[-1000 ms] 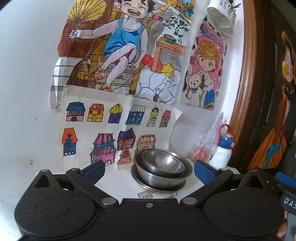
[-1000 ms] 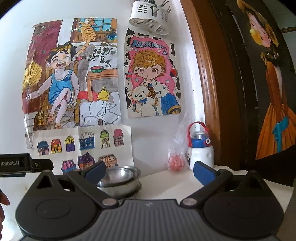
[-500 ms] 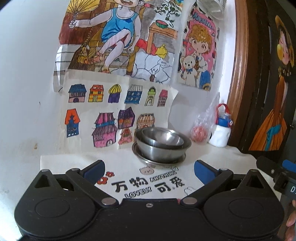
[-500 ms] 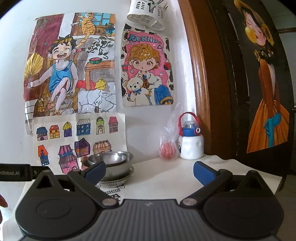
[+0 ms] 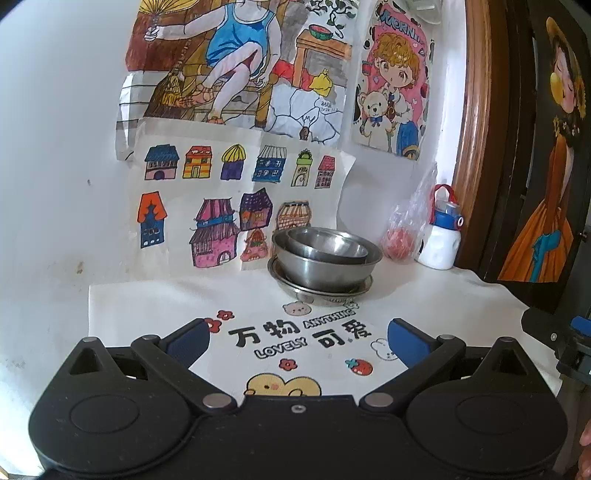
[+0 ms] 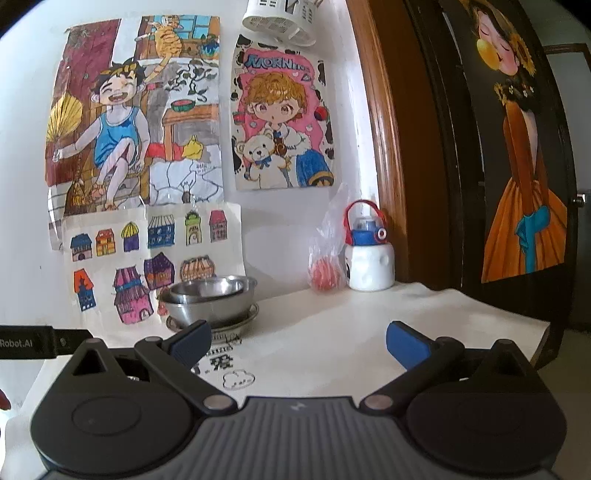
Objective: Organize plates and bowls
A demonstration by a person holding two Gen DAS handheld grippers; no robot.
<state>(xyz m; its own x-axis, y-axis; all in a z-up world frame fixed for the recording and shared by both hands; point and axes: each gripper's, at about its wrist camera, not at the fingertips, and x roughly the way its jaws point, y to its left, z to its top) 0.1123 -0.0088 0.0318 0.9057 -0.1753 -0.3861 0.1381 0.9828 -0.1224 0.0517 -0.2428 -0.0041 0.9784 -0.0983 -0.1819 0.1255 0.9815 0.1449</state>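
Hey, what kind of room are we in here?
Probably a family home: children's drawings taped to the wall, a kid's water bottle and stacked steel bowls on a cartoon-print tablecloth.

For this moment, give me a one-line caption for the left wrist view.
Open left gripper faces two nested steel bowls stacked on a steel plate by the drawing-covered wall.

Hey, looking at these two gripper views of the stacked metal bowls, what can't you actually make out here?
- Small bowl: its base is hidden inside the large bowl in both views.
- Plate: mostly covered by the bowls; in the right wrist view the right gripper finger hides its front rim.
- White basket: cut off by the top edge in both views.
- Plastic bag: its red contents are too blurred to identify.
- Left gripper: open, nothing between its fingers.
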